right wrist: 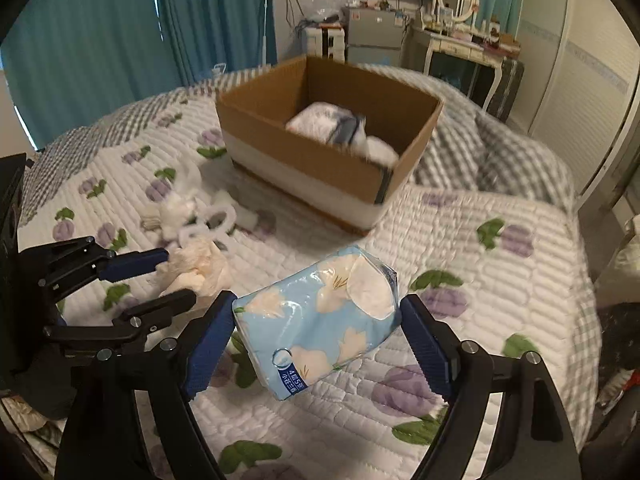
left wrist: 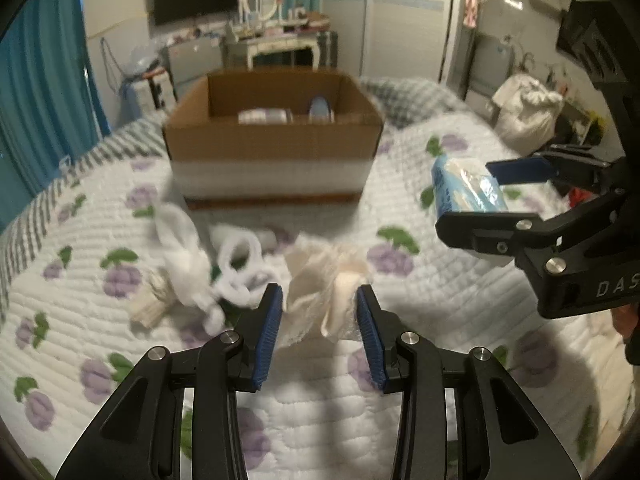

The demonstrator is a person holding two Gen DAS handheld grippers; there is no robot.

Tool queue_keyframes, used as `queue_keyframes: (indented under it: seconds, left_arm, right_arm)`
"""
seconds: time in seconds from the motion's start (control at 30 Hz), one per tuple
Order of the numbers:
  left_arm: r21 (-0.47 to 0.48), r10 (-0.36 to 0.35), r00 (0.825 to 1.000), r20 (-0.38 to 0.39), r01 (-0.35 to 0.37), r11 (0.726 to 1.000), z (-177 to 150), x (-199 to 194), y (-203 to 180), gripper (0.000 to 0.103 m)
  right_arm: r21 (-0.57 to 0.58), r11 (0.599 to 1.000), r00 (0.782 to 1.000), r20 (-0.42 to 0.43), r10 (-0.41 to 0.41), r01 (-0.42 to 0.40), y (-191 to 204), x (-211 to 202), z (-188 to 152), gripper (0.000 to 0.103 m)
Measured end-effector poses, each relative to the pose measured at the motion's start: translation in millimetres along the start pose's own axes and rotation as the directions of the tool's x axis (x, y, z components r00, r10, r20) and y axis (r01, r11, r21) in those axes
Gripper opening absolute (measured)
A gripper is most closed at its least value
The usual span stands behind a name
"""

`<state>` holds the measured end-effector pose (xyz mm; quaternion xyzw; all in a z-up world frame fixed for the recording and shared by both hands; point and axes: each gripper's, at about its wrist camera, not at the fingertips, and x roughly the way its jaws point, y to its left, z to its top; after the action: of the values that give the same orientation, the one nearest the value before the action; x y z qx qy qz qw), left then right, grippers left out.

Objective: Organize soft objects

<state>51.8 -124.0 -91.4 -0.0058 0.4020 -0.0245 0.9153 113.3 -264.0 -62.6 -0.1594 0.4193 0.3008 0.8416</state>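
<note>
The right gripper (right wrist: 316, 340) has its fingers clamped on a blue tissue pack (right wrist: 320, 320), low in the centre of the right wrist view, lifted above the quilted bed (right wrist: 500, 280). The cardboard box (right wrist: 320, 160) sits in the upper middle of that view with pale soft items already inside. To finish this step well, I would carry the pack up and over the near wall of the box before letting go, keeping the squeeze gentle (the wrapper looks slippery and the pack gives under pressure), and release low so that it settles beside what is already there.

The left gripper (left wrist: 320, 320), low in the centre of the left wrist view, has its fingers apart on either side of a cream crumpled cloth (left wrist: 324, 288); whether the pads touch it I cannot tell. It should close around the thick middle of the bundle, not a loose edge.

To the left of the cloth lies a white tangle (left wrist: 208, 272) of soft pieces, too blurred to name. The box contents are also smeared and partly hidden by the near wall, so how much room remains is unclear. The hands holding the grippers are almost wholly out of view.
</note>
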Motion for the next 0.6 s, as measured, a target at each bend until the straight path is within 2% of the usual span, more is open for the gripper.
queue_keyframes:
  seconds: [0.17,0.33,0.4,0.43,0.5,0.53,0.6]
  left_arm:
    - [-0.003,-0.016,0.996,0.09,0.016,1.0,24,-31,11,0.037]
    - [0.027,-0.034,0.994,0.101,0.032,0.999,30,-36,17,0.037]
    - [0.046,-0.022,0.995,0.093,0.018,0.999,28,-29,14,0.039]
    - [0.048,-0.006,0.997,0.081,0.002,0.999,27,-22,13,0.042]
    - [0.041,0.009,0.999,0.046,-0.011,0.999,24,-8,11,0.059]
    - [0.039,0.003,0.999,0.033,-0.004,0.999,22,-1,11,0.071]
    - [0.051,-0.004,1.0,0.021,0.003,0.999,21,14,6,0.072]
  right_arm:
    - [0.002,0.999,0.997,0.067,-0.032,0.032,6,-33,20,0.083]
    - [0.005,0.999,0.994,0.099,-0.044,0.043,12,-43,33,0.083]
    - [0.009,0.999,0.994,0.1,-0.041,0.041,13,-41,34,0.083]
    - [0.012,0.999,0.994,0.097,-0.04,0.039,12,-39,34,0.083]
    - [0.021,0.999,0.996,0.087,-0.036,0.035,10,-32,34,0.083]
    - [0.026,0.999,0.996,0.081,-0.035,0.033,8,-28,33,0.083]
    - [0.037,0.999,0.997,0.066,-0.034,0.032,1,-18,31,0.083]
